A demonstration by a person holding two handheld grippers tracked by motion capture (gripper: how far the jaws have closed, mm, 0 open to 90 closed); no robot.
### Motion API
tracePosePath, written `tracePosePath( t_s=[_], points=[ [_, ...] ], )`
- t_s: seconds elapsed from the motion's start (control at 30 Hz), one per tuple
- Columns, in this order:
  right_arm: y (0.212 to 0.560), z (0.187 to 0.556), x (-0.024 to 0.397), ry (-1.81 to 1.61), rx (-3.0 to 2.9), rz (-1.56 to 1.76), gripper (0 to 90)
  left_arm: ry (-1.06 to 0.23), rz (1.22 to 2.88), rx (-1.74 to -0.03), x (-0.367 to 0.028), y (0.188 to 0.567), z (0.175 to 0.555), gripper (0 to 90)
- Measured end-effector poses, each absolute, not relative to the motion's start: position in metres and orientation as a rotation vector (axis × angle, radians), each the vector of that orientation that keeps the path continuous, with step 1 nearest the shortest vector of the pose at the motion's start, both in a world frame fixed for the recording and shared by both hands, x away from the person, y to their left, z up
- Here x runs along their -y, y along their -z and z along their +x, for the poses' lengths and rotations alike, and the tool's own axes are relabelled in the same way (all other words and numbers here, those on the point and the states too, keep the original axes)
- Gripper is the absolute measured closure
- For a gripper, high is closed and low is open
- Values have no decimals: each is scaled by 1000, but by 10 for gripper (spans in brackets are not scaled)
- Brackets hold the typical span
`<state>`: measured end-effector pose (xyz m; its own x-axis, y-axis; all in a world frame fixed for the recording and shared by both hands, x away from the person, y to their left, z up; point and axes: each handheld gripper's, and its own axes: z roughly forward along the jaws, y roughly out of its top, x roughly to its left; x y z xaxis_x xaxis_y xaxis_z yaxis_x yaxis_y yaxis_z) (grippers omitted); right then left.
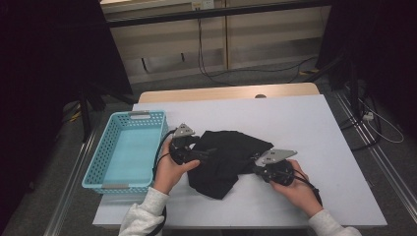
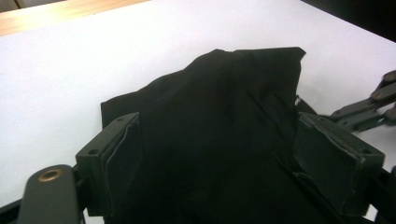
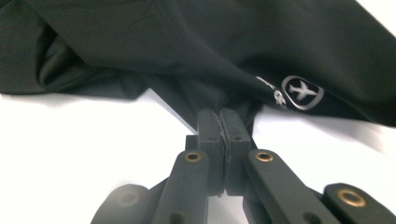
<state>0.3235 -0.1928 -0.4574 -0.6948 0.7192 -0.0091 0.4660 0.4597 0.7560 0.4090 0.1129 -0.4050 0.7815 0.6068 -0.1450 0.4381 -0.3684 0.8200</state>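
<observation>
A crumpled black garment lies on the white table. My left gripper reaches into its left side. In the left gripper view the jaws stand wide apart, with the cloth bunched up between the two pads; I see no pinch there. My right gripper is at the garment's right lower edge. In the right gripper view its jaws are pressed together on a fold of the black fabric, just beside a small white aeroplane logo.
A light blue plastic basket stands at the table's left edge, close to my left hand. The table's wooden far edge lies beyond the white sheet. Cables run over the floor behind the table.
</observation>
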Motion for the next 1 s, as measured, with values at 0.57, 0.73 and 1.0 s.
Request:
tracePosePath(
  t_s=[0.57,0.73,1.0],
  points=[
    [441,298,250,-1124,-2336,1085,900,-226,1998,-812,-121,404,408,165],
    [444,298,257,-1092,-2335,1127,890,-228,2005,-825,-123,406,409,165],
    [445,301,267,-1153,-2239,1194,570,-266,2007,-867,-123,409,412,160]
  ],
)
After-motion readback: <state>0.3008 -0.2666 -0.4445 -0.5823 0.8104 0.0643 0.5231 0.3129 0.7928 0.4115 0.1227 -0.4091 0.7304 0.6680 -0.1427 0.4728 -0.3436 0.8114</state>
